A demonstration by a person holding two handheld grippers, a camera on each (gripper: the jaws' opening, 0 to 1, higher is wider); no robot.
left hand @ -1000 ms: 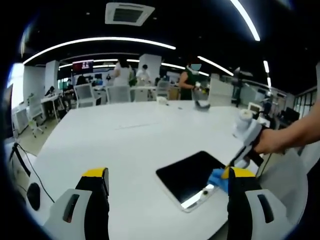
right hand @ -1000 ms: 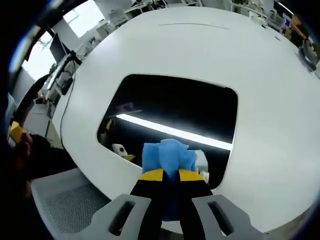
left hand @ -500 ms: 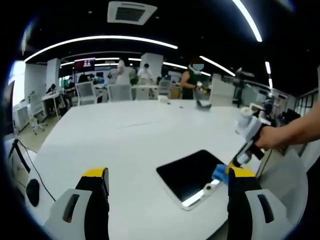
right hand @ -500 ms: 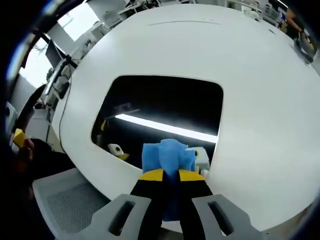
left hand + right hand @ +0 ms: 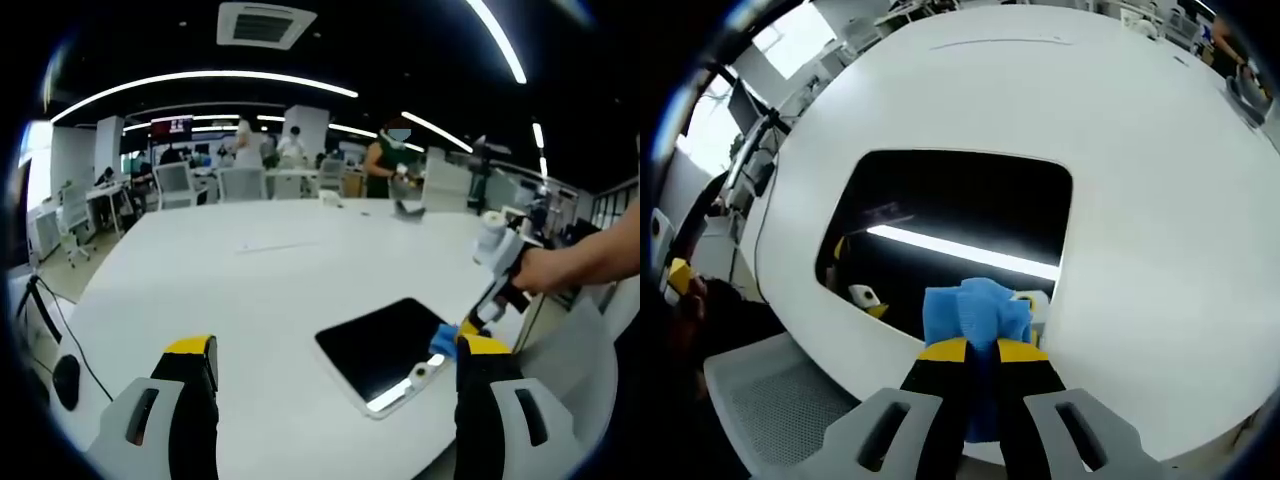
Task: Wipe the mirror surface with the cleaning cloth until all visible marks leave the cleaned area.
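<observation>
Mirror point(image 5: 970, 215): dark rounded rectangle, flat on the white tabletop point(image 5: 1160, 180) near its edge, reflecting a bright ceiling light strip. Cleaning cloth point(image 5: 975, 312): blue, bunched, pinched in the right gripper point(image 5: 980, 350) with jaws pressed on it, touching the mirror's near edge. Left gripper point(image 5: 330, 365): jaws spread wide, holding nothing, above the tabletop. No legible writing.

- The flat rectangular mirror with rounded corners point(image 5: 960, 235) lies face up on the white bench, near its edge. It looks dark and reflects a bright ceiling light strip.
- The bunched-up blue cleaning cloth point(image 5: 975, 315) is pinched in the right claw point(image 5: 980, 350) and sits over the mirror's near edge point(image 5: 441, 341).
</observation>
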